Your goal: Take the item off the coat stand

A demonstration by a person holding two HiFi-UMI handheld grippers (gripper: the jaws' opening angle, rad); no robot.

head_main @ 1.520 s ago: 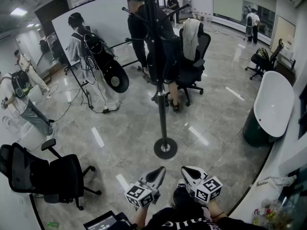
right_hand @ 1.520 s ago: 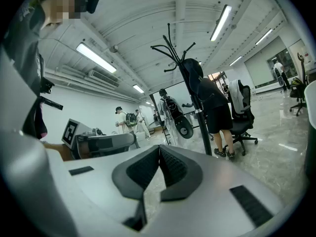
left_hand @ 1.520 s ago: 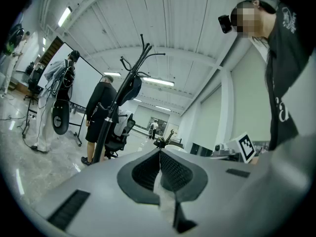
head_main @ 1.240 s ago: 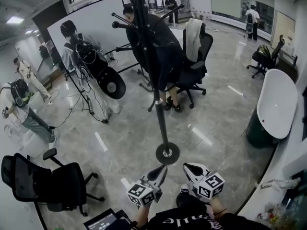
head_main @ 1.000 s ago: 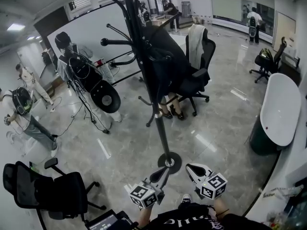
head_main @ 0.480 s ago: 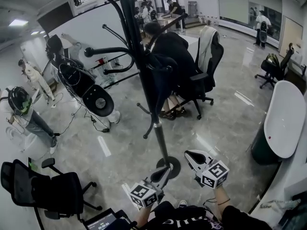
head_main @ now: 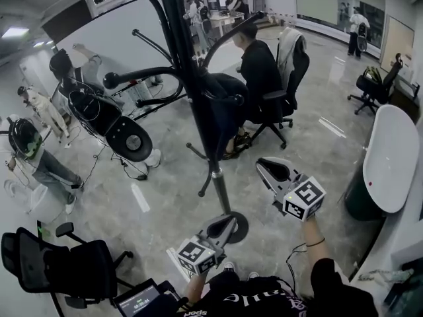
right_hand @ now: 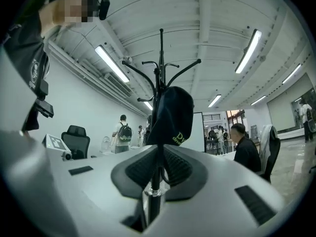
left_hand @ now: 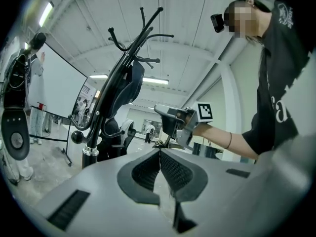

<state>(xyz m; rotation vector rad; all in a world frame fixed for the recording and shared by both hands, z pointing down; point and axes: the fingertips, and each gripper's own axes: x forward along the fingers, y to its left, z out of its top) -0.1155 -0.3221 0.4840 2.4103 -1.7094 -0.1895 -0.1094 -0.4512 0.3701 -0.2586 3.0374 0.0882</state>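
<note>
Jaws of the right gripper (head_main: 266,167) are pressing together on nothing, pointing at the coat stand (head_main: 192,91) but apart from it. The left gripper (head_main: 228,223) is hanging lower, its jaws likewise closed and empty. A dark cap (right_hand: 170,113) is hanging from the stand's upper hooks. A white tub (head_main: 386,144) is standing well apart at the right.

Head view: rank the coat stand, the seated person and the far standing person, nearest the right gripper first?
1. Coat stand, just left of the right gripper.
2. Seated person, beyond the stand.
3. Standing person, far top right.
</note>
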